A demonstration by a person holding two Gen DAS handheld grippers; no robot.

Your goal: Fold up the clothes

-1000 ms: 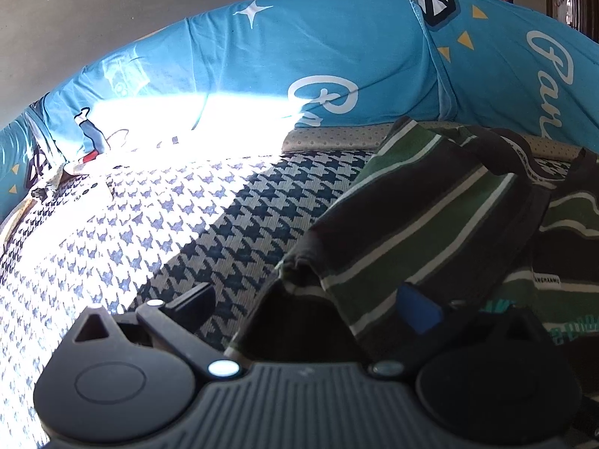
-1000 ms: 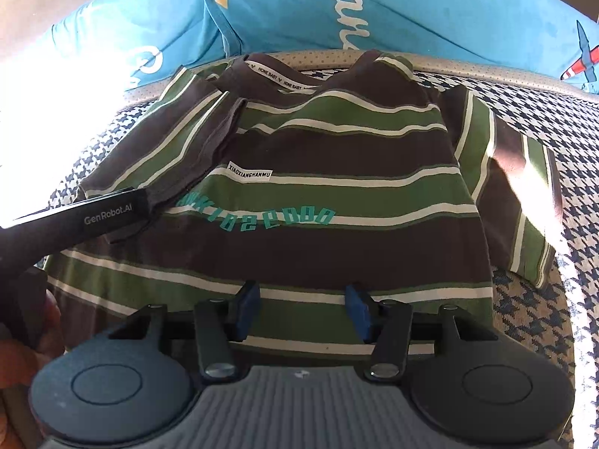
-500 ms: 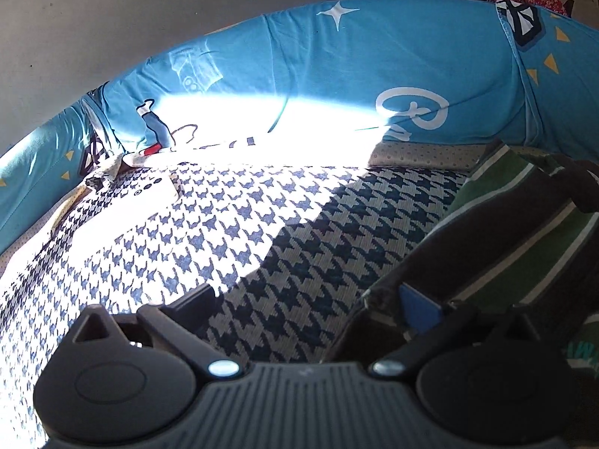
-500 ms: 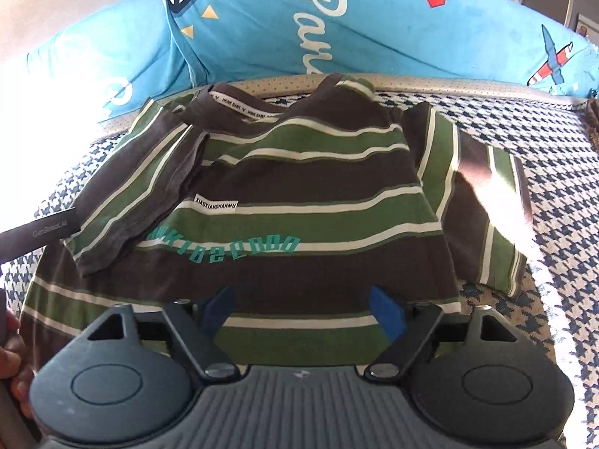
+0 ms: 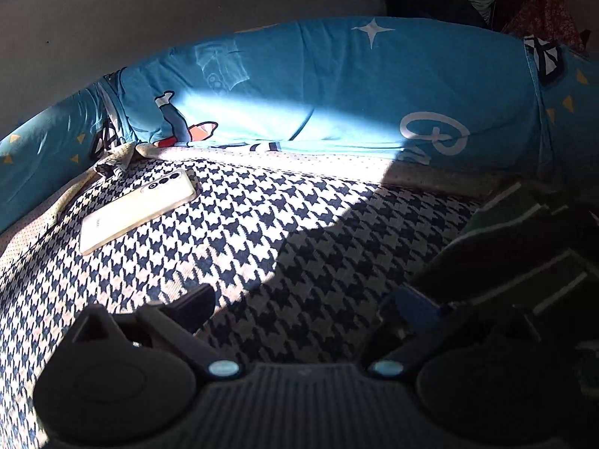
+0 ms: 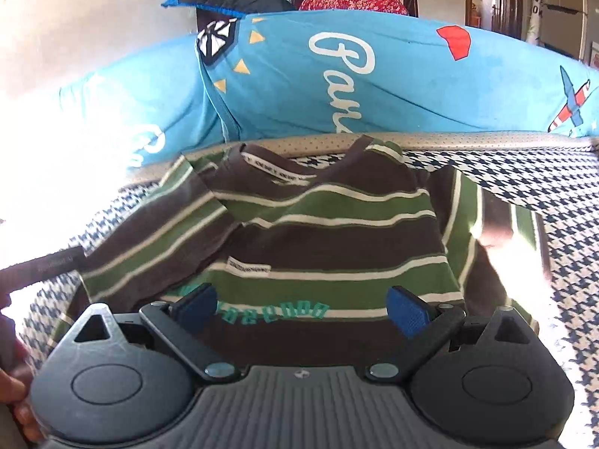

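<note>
Now | L gripper [image 5: 305, 303] jaws apart – empty | R gripper [image 6: 301, 305] jaws apart over striped shirt [image 6: 318, 232], prob. not touching

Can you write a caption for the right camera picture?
Open right gripper hovers over a striped T-shirt with one sleeve folded in.

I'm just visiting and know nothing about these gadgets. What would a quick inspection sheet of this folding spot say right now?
Surface: houndstooth cover, partly sunlit.
Job's things: striped shirt lying front up, one sleeve folded in over the chest, the other spread out.
Clutter: white phone lying camera side up on the cover, apart from the shirt.
Grippers: left gripper open over bare cover beside the shirt; right gripper open over the shirt's lower part, holding nothing.
Cables: nothing seen.
Surroundings: blue printed cushions along the back edge, with more clothes behind them.
</note>
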